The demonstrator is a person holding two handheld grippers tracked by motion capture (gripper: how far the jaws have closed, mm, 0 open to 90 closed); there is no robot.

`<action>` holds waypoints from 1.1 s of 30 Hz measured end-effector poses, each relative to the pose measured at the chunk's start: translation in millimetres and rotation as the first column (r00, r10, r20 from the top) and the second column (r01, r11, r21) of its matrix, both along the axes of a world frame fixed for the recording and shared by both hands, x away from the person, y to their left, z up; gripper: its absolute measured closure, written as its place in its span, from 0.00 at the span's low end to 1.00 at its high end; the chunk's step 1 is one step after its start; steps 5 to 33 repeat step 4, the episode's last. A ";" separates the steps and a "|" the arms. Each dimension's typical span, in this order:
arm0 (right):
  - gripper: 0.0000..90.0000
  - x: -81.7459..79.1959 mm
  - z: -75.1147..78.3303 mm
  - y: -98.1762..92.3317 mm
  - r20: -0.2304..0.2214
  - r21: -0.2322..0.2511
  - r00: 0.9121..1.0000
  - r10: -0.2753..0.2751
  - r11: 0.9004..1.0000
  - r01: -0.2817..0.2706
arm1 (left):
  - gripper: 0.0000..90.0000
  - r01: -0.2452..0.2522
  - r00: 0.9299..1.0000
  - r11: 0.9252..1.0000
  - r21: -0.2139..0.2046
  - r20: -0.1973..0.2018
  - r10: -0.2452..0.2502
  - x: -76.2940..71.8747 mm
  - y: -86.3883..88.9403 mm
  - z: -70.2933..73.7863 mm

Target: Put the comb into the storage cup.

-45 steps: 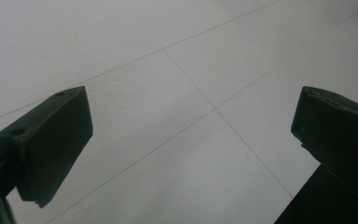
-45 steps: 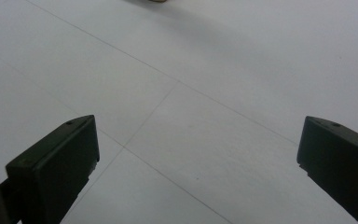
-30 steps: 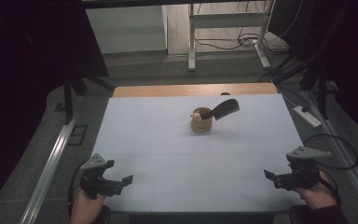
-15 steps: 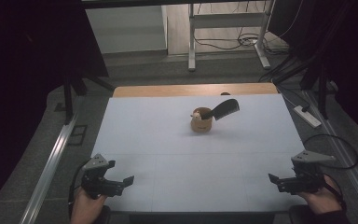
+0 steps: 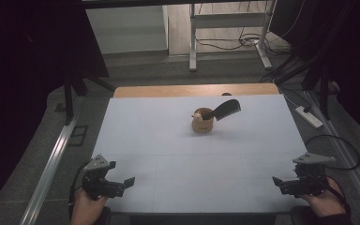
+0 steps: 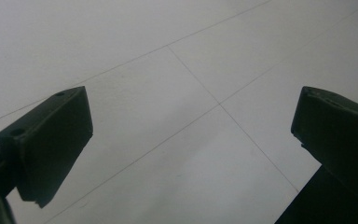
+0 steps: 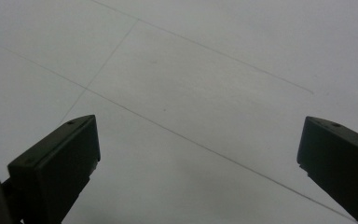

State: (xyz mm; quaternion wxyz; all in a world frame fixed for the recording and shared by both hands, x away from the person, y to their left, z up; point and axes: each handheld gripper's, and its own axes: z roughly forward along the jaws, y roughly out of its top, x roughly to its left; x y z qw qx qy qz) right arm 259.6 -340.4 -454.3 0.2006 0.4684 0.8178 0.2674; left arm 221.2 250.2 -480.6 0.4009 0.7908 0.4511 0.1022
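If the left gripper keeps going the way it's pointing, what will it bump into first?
Probably just the white table. The left gripper tilts down at bare surface, fingers open with nothing between them. The cup sits far off.

Near and middle bench (image 5: 168,154): left bare; free passage is offered.
Far centre: blocked by a small brown pot (image 5: 202,122) with a black comb (image 5: 227,109) leaning out.

Dim room. Grey floor (image 5: 168,70) w/ loose cables (image 5: 243,43) at 12–1 o'clock. White metal frame (image 5: 227,28) at 12. Power strip (image 5: 308,116) at 3.
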 end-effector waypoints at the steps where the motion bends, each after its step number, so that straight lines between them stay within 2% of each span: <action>1: 0.00 0.5 -0.3 -0.1 -0.006 -0.001 1.000 -0.001 1.000 0.001 | 0.00 0.000 1.000 1.000 0.000 0.000 0.000 0.1 -0.1 0.0; 33: 0.00 1.1 -1.1 0.1 -0.011 -0.007 1.000 0.001 1.000 -0.002 | 0.00 -0.001 1.000 1.000 -0.002 0.001 0.001 0.5 -0.2 0.3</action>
